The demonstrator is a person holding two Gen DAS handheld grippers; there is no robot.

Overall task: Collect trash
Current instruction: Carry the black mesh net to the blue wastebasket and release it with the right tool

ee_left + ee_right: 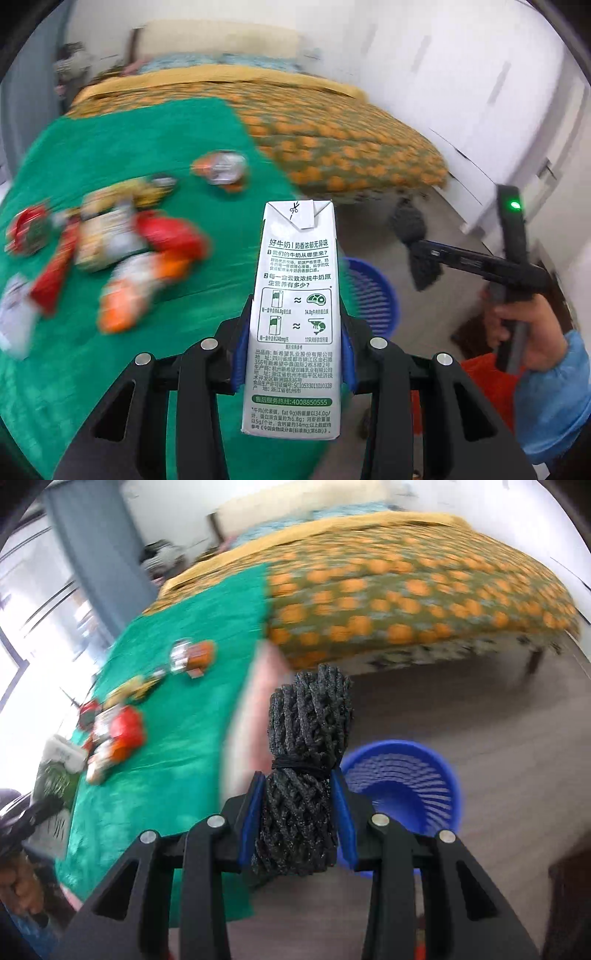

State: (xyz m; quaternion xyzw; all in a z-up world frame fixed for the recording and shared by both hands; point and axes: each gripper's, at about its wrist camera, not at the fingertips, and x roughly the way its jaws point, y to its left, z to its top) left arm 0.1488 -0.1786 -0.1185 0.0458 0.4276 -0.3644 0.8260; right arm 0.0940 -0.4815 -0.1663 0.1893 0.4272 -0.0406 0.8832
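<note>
Left gripper (pixel 293 350) clamps one white milk carton (pixel 295 314) upright between its pads. Right gripper (pixel 300 823) clamps one black mesh bundle (pixel 306 760). One blue basket (pixel 402 786) sits on the floor at four o'clock of the bundle. Blurred wrappers (pixel 110 251), uncountable, lie on one green cloth (pixel 129 369) at nine o'clock.

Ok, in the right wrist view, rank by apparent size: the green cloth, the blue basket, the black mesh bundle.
1. green cloth, clearly the largest.
2. and 3. blue basket and black mesh bundle look alike; the bundle, clamped in the right gripper, sits closest to the lens, so I won't rank them.
</note>
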